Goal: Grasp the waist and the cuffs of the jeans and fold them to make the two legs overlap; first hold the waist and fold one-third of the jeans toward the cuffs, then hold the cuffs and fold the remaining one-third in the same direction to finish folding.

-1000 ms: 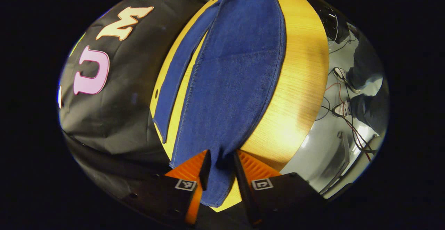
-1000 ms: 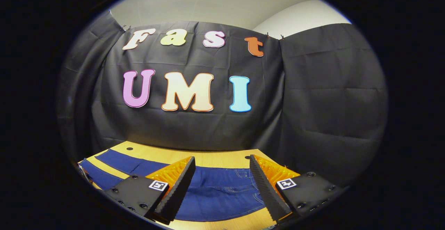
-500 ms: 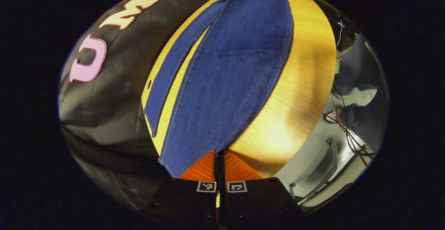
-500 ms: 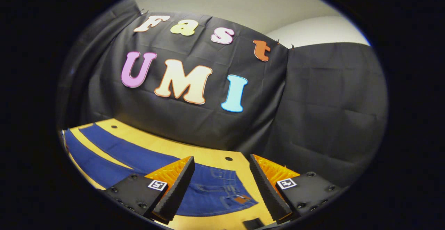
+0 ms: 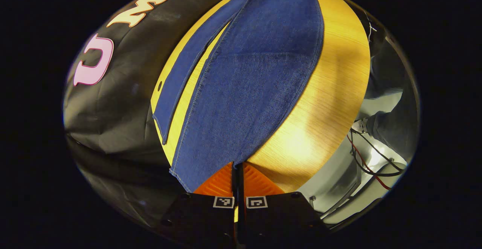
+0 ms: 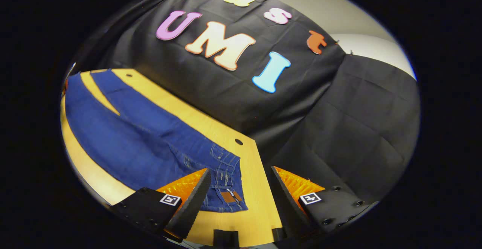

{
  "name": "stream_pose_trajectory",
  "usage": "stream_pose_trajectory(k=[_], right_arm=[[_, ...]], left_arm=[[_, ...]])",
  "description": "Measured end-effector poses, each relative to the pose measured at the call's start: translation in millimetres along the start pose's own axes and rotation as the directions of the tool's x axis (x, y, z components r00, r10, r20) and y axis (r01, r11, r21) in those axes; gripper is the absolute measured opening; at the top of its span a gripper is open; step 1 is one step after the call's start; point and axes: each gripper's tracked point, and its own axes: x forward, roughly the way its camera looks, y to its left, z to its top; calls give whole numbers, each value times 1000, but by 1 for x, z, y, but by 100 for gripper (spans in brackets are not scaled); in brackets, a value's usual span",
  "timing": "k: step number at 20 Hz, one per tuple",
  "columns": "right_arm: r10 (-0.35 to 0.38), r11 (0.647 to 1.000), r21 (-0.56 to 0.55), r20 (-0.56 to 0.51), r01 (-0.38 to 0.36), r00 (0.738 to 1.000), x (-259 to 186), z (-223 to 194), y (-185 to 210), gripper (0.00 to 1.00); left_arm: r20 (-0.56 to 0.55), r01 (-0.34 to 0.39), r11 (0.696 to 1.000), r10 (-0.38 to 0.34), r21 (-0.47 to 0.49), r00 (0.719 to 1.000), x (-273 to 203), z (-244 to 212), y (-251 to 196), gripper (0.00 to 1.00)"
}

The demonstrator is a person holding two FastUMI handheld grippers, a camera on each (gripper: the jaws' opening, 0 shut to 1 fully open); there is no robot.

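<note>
**Cuff pinched, waist not yet taken: the leg-over-leg fold is being set up**

The work stands at the first step, bringing the two legs together. In the left gripper view the left hand-held gripper (image 5: 237,173) sits at the bottom centre of the frame with its fingers pressed together on the corner of the near cuff (image 5: 211,170) of the jeans (image 5: 248,79). The denim fans upward from that pinch across the wooden desk (image 5: 331,90). The second leg (image 5: 177,87) lies as a narrow strip to the upper left, with a sliver of desk between the two.

In the right gripper view the right hand-held gripper (image 6: 237,194) hangs at the bottom centre with its fingers spread wide and nothing between them. The waist (image 6: 226,181) of the jeans, with belt loops and a brown patch, lies on the desk just beyond and partly between the fingers. The legs run away to the upper left of the frame.

The next move, as I judge it, calls for the right hand-held gripper to drop onto the waistband edge and close on it. Both ends can then be carried sideways together, so the near leg lands squarely on the far one.
</note>
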Motion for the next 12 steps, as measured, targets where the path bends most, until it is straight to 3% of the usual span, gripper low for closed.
stream_pose_trajectory(k=[4,8,12], right_arm=[[106,975,-189,-67,-117,992,14,-42,25,99],[238,893,-352,-159,-281,958,20,-80,60,99],[288,826,-440,-211,-354,934,26,-104,78,99]], left_arm=[[-16,-2,1000,2,-12,1000,-1,-1,0,0],[-24,-8,1000,7,-21,1000,1,-1,1,0],[-38,-18,1000,17,-26,999,3,-2,2,0]])
